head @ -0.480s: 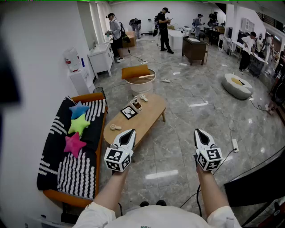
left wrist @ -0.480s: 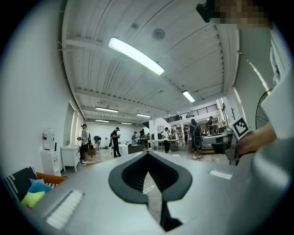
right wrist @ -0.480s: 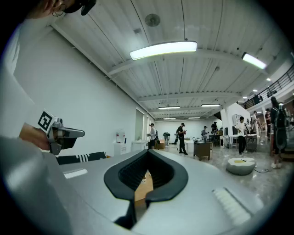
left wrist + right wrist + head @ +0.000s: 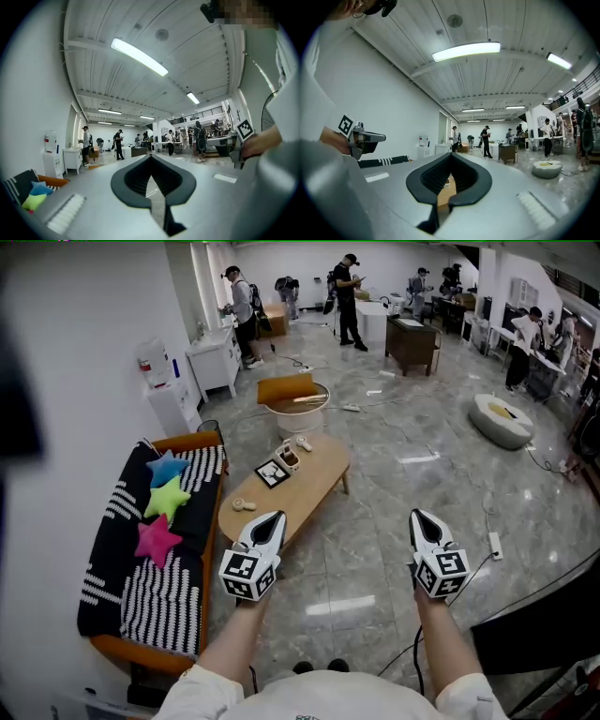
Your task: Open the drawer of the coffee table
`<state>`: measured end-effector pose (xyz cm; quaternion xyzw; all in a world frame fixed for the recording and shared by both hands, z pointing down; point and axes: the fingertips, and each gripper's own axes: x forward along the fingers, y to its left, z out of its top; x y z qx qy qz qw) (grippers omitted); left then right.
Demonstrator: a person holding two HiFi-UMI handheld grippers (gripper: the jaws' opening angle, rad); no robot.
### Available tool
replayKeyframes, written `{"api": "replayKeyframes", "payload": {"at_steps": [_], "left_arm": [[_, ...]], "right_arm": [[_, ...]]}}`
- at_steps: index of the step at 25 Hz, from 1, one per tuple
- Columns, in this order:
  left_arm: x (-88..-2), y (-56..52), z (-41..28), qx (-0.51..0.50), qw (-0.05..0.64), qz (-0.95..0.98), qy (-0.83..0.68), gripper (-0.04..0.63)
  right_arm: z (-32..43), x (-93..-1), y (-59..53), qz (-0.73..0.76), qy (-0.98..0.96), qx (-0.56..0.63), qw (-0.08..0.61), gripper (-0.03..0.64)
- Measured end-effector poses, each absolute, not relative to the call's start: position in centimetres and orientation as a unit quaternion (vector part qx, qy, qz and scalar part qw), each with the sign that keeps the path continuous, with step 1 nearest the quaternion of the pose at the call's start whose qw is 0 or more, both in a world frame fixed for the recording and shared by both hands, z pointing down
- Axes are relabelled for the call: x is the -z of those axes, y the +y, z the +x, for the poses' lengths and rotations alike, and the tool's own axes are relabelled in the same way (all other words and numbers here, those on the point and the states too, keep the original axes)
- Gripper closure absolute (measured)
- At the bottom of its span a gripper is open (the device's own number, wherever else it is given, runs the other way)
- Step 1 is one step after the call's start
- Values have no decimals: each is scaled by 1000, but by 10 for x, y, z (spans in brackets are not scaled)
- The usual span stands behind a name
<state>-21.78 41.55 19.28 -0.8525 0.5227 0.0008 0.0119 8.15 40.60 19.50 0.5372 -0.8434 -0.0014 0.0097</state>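
An oval wooden coffee table (image 4: pixel 305 495) stands on the marble floor ahead of me and a little left; no drawer front shows from above. My left gripper (image 4: pixel 273 517) hovers in the air just short of the table's near end, jaws shut and empty. About level with it, my right gripper (image 4: pixel 418 517) hangs over bare floor to the table's right, also shut with nothing in it. In the left gripper view the left gripper (image 4: pixel 151 156) points level into the room. In the right gripper view the right gripper (image 4: pixel 451 155) points level too, with a strip of the table's wood (image 4: pixel 447 188) showing behind its jaws.
On the table lie a black-and-white marker card (image 4: pixel 272 473), a small box (image 4: pixel 289 459) and small white objects (image 4: pixel 244 506). A striped sofa (image 4: pixel 159 587) with star cushions (image 4: pixel 156 542) lines the left wall. A round tub (image 4: pixel 297 409) stands beyond the table, a power strip (image 4: pixel 493 545) and cables lie right, and people stand far back.
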Motion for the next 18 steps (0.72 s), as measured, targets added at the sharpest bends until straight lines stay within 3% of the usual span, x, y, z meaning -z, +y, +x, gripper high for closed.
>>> {"api": "replayKeyframes", "payload": {"at_steps": [2, 3, 4, 5, 18], "left_arm": [[-194, 417, -218, -1, 12, -852, 523, 597], [-194, 418, -218, -1, 12, -852, 524, 597], [-194, 418, -218, -1, 12, -852, 524, 597], [-195, 418, -218, -2, 12, -851, 525, 597], [-206, 417, -214, 4, 4, -848, 529, 597]], "right_arm": [[81, -192, 405, 530, -848, 3, -12, 614], [81, -190, 402, 533, -845, 3, -24, 571], [82, -190, 399, 541, -840, 3, -34, 253], [83, -189, 396, 547, -836, 4, -42, 28], [91, -208, 395, 536, -844, -13, -26, 27]]}}
